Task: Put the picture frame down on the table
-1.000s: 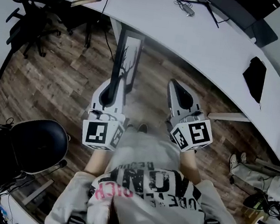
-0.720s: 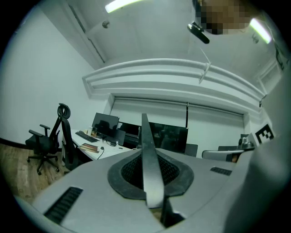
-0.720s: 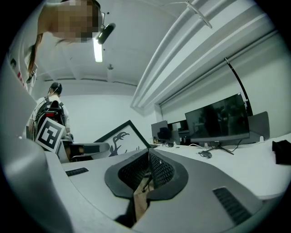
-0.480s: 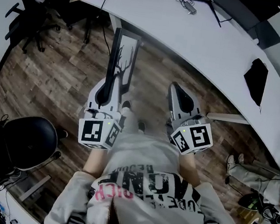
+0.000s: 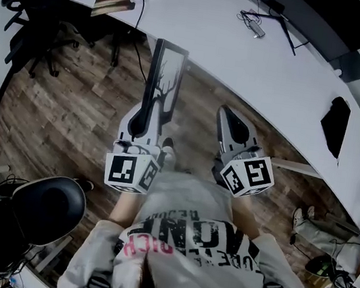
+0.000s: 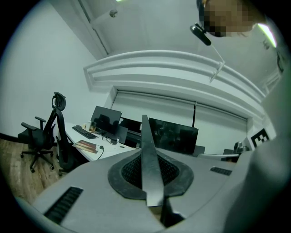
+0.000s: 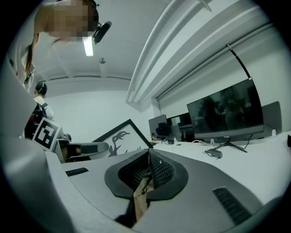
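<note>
Head view: the left gripper (image 5: 146, 107) is clamped tight on the near edge of the picture frame (image 5: 165, 77). The frame is held upright over the wooden floor (image 5: 72, 105), its far end near the white table (image 5: 270, 66). To its right, the right gripper (image 5: 229, 117) is closed with nothing in it.

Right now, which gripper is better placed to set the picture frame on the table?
Left. The left gripper is shut on the picture frame, near the table; the right gripper holds nothing.
</note>
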A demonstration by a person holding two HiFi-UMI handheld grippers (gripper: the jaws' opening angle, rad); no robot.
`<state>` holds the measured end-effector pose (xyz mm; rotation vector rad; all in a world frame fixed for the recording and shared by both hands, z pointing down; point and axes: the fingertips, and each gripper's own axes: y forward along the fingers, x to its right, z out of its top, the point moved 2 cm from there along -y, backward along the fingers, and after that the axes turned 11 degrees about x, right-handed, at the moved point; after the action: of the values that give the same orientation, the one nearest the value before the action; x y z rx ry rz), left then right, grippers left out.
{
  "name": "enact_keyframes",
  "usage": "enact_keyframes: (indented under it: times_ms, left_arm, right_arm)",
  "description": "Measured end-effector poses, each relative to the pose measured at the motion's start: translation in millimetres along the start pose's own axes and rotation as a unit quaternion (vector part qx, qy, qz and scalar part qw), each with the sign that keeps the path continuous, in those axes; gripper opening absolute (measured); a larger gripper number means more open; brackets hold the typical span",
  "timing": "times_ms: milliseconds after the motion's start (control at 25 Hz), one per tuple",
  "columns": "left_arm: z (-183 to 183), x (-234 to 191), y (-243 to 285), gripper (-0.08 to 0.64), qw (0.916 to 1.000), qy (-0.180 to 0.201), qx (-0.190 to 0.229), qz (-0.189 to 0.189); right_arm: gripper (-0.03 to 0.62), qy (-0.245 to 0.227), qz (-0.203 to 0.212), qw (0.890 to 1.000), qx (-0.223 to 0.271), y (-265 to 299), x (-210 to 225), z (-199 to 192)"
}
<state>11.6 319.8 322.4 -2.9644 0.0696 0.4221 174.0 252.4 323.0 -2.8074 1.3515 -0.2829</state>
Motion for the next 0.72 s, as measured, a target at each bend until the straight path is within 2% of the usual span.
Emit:
enact_keyframes:
  times_ms: [400,720]
  left_arm:
    - [17,-77,60,0.017,1.0,-0.003,0.005,-0.006]
    - [14,-102,85,0.017,0.9999,-0.01,-0.005,-0.002]
  right_arm:
    - [0.002,0.001,-0.025,1.0,-0.001,87,-4,-10]
    - [0.002,0.005,-0.04,0.999,-0.004,114,4,-13]
